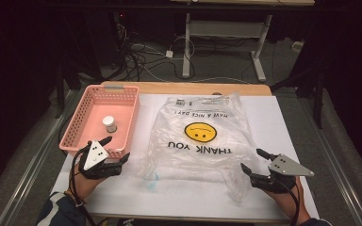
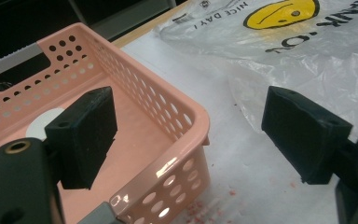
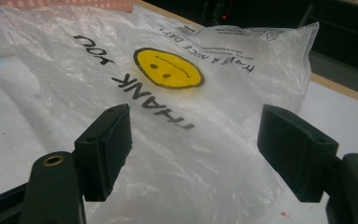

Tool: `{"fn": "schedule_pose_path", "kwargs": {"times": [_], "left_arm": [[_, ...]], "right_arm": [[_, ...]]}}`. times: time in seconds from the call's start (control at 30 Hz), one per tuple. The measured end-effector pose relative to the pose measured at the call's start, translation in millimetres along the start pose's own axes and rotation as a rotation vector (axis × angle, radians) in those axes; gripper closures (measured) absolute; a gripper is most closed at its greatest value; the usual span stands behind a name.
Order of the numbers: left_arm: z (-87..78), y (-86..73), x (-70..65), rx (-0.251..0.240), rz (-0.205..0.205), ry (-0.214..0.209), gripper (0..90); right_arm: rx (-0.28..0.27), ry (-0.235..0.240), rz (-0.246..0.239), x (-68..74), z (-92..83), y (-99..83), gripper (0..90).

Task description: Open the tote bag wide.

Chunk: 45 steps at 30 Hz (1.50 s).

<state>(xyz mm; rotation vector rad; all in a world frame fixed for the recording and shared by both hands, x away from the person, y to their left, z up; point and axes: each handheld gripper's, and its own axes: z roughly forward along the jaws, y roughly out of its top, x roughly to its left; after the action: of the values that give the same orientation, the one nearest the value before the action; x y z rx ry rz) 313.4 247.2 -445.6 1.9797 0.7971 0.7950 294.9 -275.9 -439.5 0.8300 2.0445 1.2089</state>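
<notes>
A clear plastic bag (image 1: 200, 134) with a yellow smiley face and "THANK YOU" print lies flat in the middle of the white table cover. To its left stands a pink perforated basket (image 1: 125, 101) holding a small white-capped jar (image 1: 109, 124). My left gripper (image 1: 115, 150) hovers open at the basket's near right corner, one jaw over the basket (image 2: 186, 140), the other over the table beside the bag (image 2: 307, 51). At the bag's near right edge, my right gripper (image 1: 253, 160) is open, its jaws straddling the bag (image 3: 177, 116) with nothing pinched.
The table (image 1: 188, 88) has a wooden far edge; beyond it are desk legs and tangled cables (image 1: 136, 59) on the floor. Bare white cover (image 1: 169, 193) runs along the near edge between my hands.
</notes>
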Motion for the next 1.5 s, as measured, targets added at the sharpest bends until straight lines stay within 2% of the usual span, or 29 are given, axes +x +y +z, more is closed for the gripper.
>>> {"fn": "schedule_pose_path", "kwargs": {"times": [0.23, 0.33, 0.47, 0.57, 0.73, 0.77, 0.83, 0.87, 0.93, 0.97, 1.0, 1.03, 1.1, 1.13, 1.2, 1.23, 1.33, 1.37, 1.43, 1.47, 1.5], "left_arm": [[3.8, 0.4, 2.8, 0.003, -0.016, 0.003, 17.6], [4.4, -1.8, 3.0, 0.014, -0.015, 0.002, 17.7], [4.1, -2.6, 2.2, 0.017, -0.018, -0.003, 17.6], [5.9, 1.8, 2.1, 0.001, 0.023, 0.004, 17.7], [6.6, 0.4, 0.9, 0.010, 0.020, -0.006, 18.0], [6.7, -0.2, 0.8, 0.012, 0.018, -0.008, 18.0], [6.9, -1.0, 0.8, 0.018, -0.004, -0.012, 18.0], [6.8, -0.9, 0.8, 0.017, -0.004, -0.012, 18.0], [5.8, -0.9, 1.0, 0.008, 0.014, -0.007, 18.0], [4.9, -1.3, 0.4, 0.009, 0.015, -0.008, 18.0], [4.2, -1.7, -0.1, 0.010, 0.016, -0.010, 18.0], [3.7, -2.1, -0.3, 0.011, 0.016, -0.011, 18.0], [3.5, -2.7, -0.4, 0.013, 0.015, -0.011, 18.0], [3.4, -3.1, -0.5, 0.017, 0.015, -0.012, 18.0], [2.3, -3.8, -0.7, 0.017, 0.007, -0.012, 18.0], [1.5, -4.2, -1.2, 0.021, -0.009, -0.017, 18.0], [2.9, -5.1, -1.4, 0.027, -0.008, -0.024, 18.0], [4.0, -5.5, -1.7, 0.034, -0.009, -0.026, 18.1], [5.4, -6.3, -1.3, 0.035, 0.007, -0.024, 18.1], [5.2, -6.9, -2.5, 0.045, -0.009, -0.028, 18.1], [4.6, -7.2, -3.2, 0.046, -0.009, -0.027, 18.2]], "right_arm": [[-0.002, 0.001, -0.001, -4.8, 4.4, 2.3, 27.5], [0.003, 0.001, -0.003, -10.5, 11.7, 5.9, 28.6], [0.020, -0.031, -0.001, -17.5, 16.1, 8.5, 29.9], [0.039, -0.061, -0.002, -28.3, 17.0, 11.8, 33.1], [0.049, -0.108, -0.003, -55.5, 28.3, 24.9, 38.5], [0.049, -0.108, -0.003, -55.5, 28.3, 24.9, 38.5], [0.060, -0.119, -0.009, -68.6, 39.3, 33.4, 41.1], [0.068, -0.118, -0.007, -81.4, 54.4, 43.6, 41.6], [0.109, -0.108, -0.015, -92.3, 74.3, 55.7, 42.1], [0.109, -0.108, -0.015, -92.3, 74.3, 55.7, 42.1], [0.139, -0.116, -0.038, -102.4, 95.3, 67.5, 41.7], [0.170, -0.111, -0.030, -108.7, 107.1, 72.9, 39.5], [0.201, -0.138, -0.013, -120.1, 128.2, 79.1, 38.6], [0.217, -0.145, 0.010, -125.9, 137.8, 80.5, 37.7], [0.241, -0.126, 0.076, -138.3, 156.8, 80.1, 35.8], [0.261, -0.135, 0.089, -142.4, 165.3, 79.0, 35.8], [0.293, -0.132, 0.118, -148.4, 185.1, 72.4, 32.7], [0.289, -0.128, 0.135, -150.0, 188.7, 70.6, 33.3], [0.246, -0.122, 0.208, -154.6, 192.6, 67.0, 37.6], [0.235, -0.129, 0.237, -156.5, 195.0, 64.8, 41.4], [0.235, -0.135, 0.245, -157.5, 197.9, 62.2, 44.5]]}}
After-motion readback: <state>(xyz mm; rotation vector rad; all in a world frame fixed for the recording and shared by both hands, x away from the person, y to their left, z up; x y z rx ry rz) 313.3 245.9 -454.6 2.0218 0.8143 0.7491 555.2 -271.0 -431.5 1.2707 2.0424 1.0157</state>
